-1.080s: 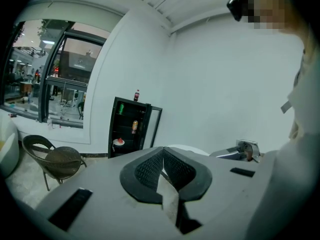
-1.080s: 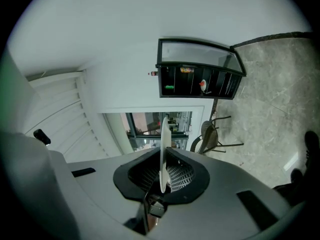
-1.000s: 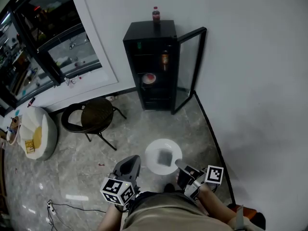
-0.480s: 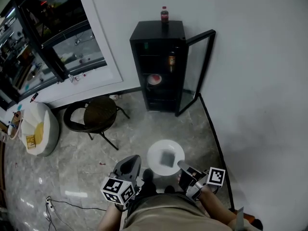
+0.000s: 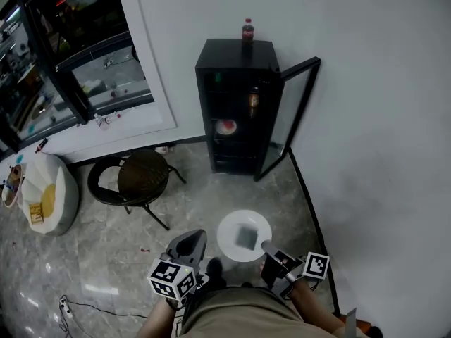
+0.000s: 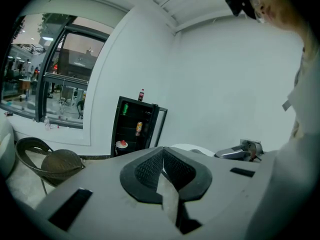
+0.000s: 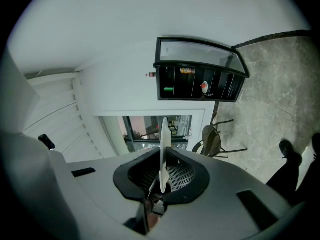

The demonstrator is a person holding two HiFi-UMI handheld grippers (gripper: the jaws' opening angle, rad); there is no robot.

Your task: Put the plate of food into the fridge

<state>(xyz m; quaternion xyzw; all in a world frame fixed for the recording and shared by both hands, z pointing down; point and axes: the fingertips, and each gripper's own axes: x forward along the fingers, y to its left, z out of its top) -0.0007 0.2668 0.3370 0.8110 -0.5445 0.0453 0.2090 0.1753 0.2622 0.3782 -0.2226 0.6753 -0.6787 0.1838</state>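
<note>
A white plate (image 5: 230, 229) carrying a grey square of food (image 5: 246, 236) is held level above the floor. My right gripper (image 5: 267, 246) is shut on its near right rim; in the right gripper view the plate (image 7: 164, 144) shows edge-on between the jaws. My left gripper (image 5: 189, 243) hangs to the plate's left, shut and holding nothing (image 6: 161, 165). Ahead stands the black fridge (image 5: 236, 104) with its glass door (image 5: 292, 115) swung open to the right. Inside it are a small plate with red food (image 5: 225, 127) and a can (image 5: 253, 101).
A cola bottle (image 5: 247, 30) stands on top of the fridge. A round wicker chair (image 5: 141, 178) is left of my path, with a white beanbag (image 5: 44, 192) farther left. The white wall runs along the right. A cable lies on the marble floor (image 5: 77, 305).
I have stepped a little nearer the fridge, which now sits slightly further right in view. The plate stays in my right gripper, and the left gripper stays shut and empty.
</note>
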